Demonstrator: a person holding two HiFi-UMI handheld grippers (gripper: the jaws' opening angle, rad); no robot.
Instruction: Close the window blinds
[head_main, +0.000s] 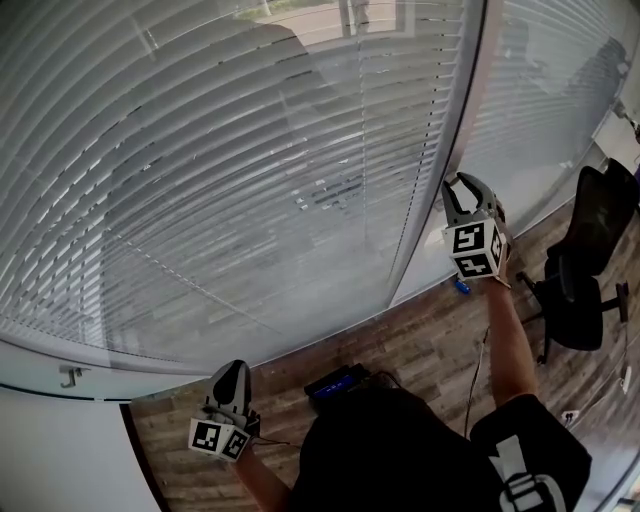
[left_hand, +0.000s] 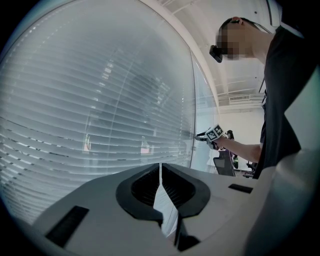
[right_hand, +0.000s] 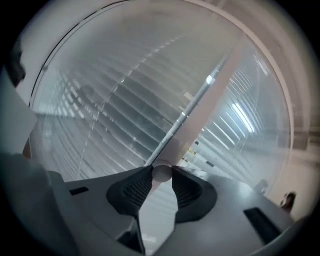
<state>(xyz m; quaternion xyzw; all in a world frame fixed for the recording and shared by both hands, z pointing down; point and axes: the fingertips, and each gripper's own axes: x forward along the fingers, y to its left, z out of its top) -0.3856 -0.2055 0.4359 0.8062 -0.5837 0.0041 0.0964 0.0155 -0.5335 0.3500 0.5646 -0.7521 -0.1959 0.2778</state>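
beside the window frame, my right gripper (head_main: 467, 186) pinches the tilt wand (right_hand: 162, 172), my left gripper (head_main: 232, 372) is pressed together, and the blinds (head_main: 250, 170) look only part-closed.

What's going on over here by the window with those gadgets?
A person stands at the window blinds with a hand-held claw tool in each hand. The right claw is closed on the lower end of the thin wand hanging beside the window frame, the rod that tilts the slats. The left claw is shut, empty and held low, away from the blinds. Gaps show between some slats.
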